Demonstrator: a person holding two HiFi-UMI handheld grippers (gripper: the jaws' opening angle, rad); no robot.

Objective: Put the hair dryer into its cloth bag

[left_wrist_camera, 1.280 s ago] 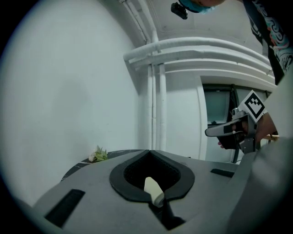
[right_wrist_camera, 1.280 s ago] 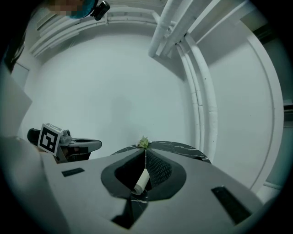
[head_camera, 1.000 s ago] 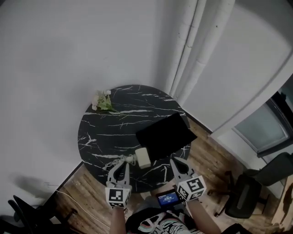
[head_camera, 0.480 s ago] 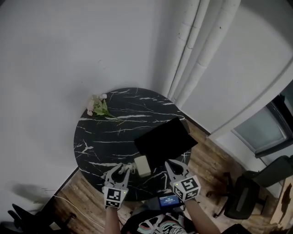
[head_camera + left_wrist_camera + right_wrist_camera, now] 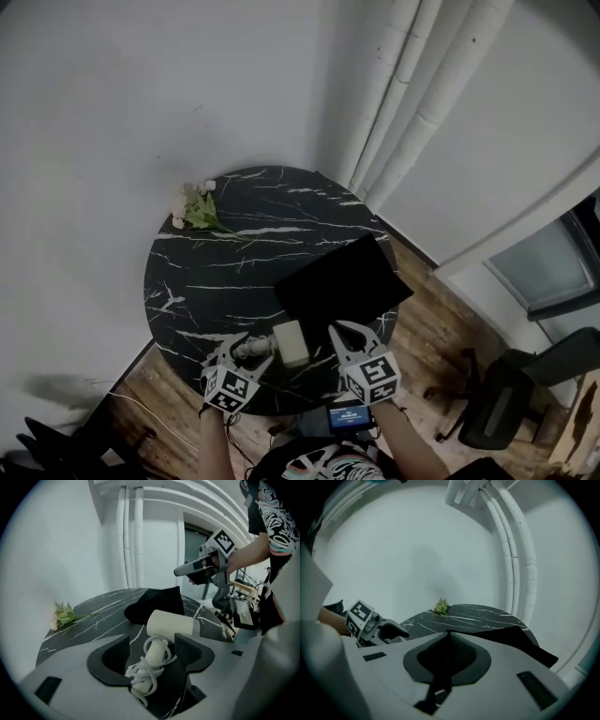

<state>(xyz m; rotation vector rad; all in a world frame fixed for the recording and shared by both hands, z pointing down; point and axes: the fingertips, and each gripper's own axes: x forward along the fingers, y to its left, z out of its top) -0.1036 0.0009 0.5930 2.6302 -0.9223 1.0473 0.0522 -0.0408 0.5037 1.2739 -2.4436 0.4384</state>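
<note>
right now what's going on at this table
A person holds a gripper in each hand over a round black marble table. The jaws of the left gripper have just been opening and stand apart around the cord-wrapped handle of a cream hair dryer lying there, not pressing it. The right gripper is shut and empty, near the black cloth bag. The dryer is outside the bag.

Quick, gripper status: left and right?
Left gripper: open, jaws have just been opening; hair dryer handle sits between them, ungripped.
Right gripper: closed, holding nothing.
</note>
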